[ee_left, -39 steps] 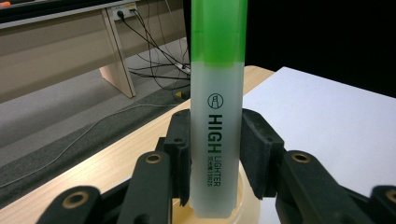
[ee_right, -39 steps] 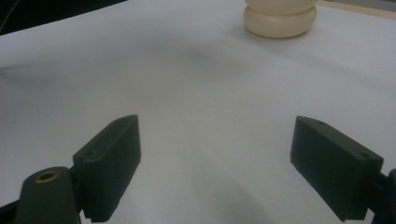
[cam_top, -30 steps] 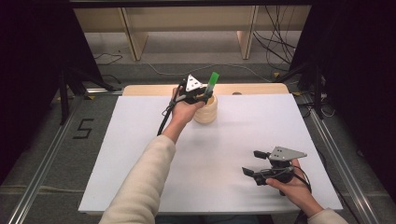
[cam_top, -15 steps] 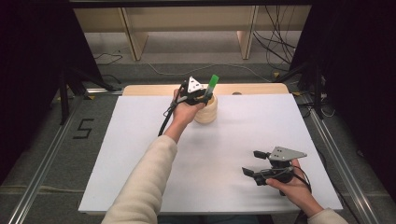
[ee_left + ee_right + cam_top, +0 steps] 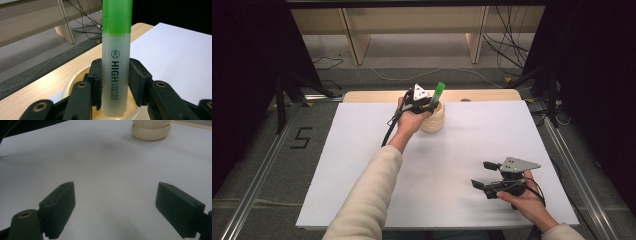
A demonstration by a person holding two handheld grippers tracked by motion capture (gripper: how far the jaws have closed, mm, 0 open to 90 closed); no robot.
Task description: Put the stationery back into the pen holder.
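My left tongs (image 5: 115,85) clamp the highlighter (image 5: 116,50) upright, long axis at twelve o'clock, directly over the cup (image 5: 433,118); my right tongs (image 5: 115,207) gape empty, well apart.

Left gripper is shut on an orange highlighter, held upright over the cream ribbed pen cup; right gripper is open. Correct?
Wrong colour. The left gripper is shut on a green-capped, frosted-barrel highlighter, as the left gripper view shows. It is upright over the cream ribbed pen cup, and the right gripper is open.
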